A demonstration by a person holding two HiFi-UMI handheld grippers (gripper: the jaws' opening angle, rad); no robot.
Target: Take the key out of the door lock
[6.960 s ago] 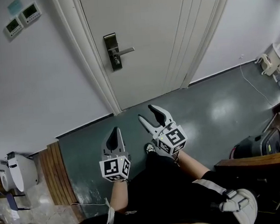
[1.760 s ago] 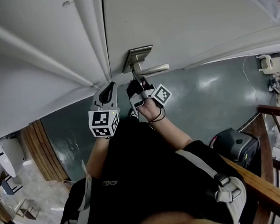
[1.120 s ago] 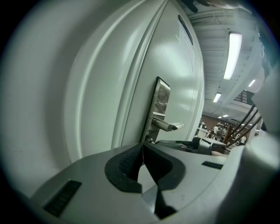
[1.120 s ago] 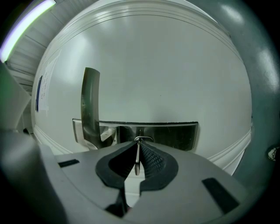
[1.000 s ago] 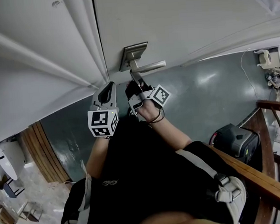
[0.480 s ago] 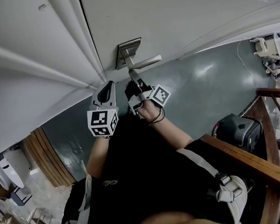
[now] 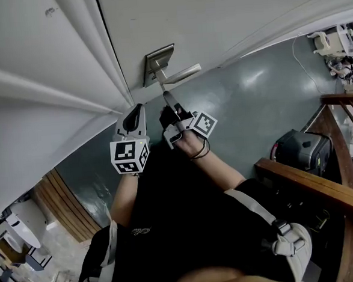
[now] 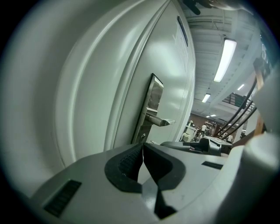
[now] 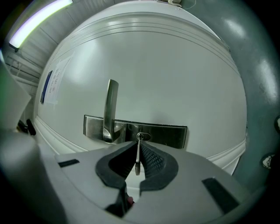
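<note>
Judging the step in hand as the pull-out itself. The right gripper (image 9: 138,148) is closed narrow on the thin silver key (image 9: 138,161), which stands edge-on between the ribbed black pads (image 9: 151,157). The key's far end lines up with the oval keyhole (image 9: 143,137) in the brushed-steel lock plate (image 9: 168,135). I cannot tell whether the blade tip is clear of the hole. In the head view the gripper tip sits just off the plate, so the blade is probably mostly or wholly out.

Left gripper (image 8: 142,151): jaws together, nothing between them, held near the plate on its door-frame side. It looks idle.

Next move (judgement): draw straight back along the keyhole's line, without twisting or leaning sideways, and keep the grip firm. A key this thin could pivot in the pads if the blade drags.

Surface: smooth white panelled door (image 9: 144,65), with a silver lever handle (image 9: 110,103) mounted on the plate just beside the keyhole.

Room:
- A glossy grey-green floor (image 7: 240,103) lies below the plate.
- A brown wooden rail (image 7: 312,185) and a dark case (image 7: 298,150) stand well apart from the plate, on the person's right.
- Long ceiling strip lights (image 8: 224,59) show beyond the plate in the left gripper view.
</note>
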